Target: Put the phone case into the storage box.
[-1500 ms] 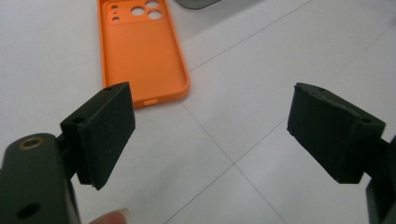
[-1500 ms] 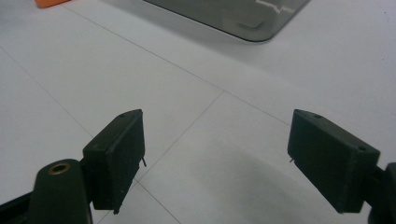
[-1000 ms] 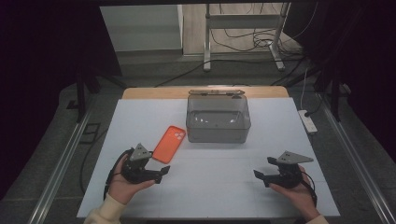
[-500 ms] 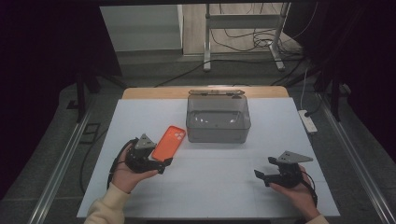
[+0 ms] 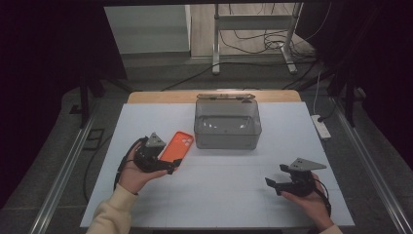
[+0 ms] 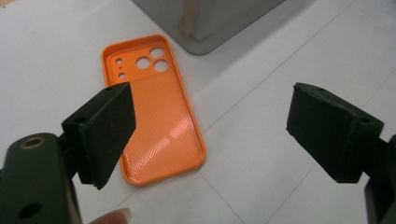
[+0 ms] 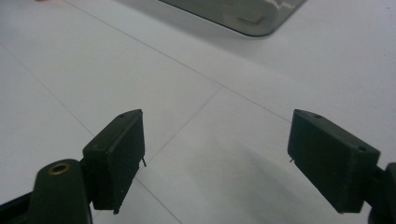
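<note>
A white table [image 5: 146,126] with thin seam lines stands on a grey floor [image 5: 58,146] in a dim room. A strip of bare wood [image 5: 160,96] edges its far side. Metal rails [image 5: 63,165] run along the floor on both sides. Beyond the table, a metal stand [image 5: 253,22] rises over tangled black cables [image 5: 263,41]. A white power strip [image 5: 322,126] lies off the table's right edge. Darkness covers the far corners.
</note>
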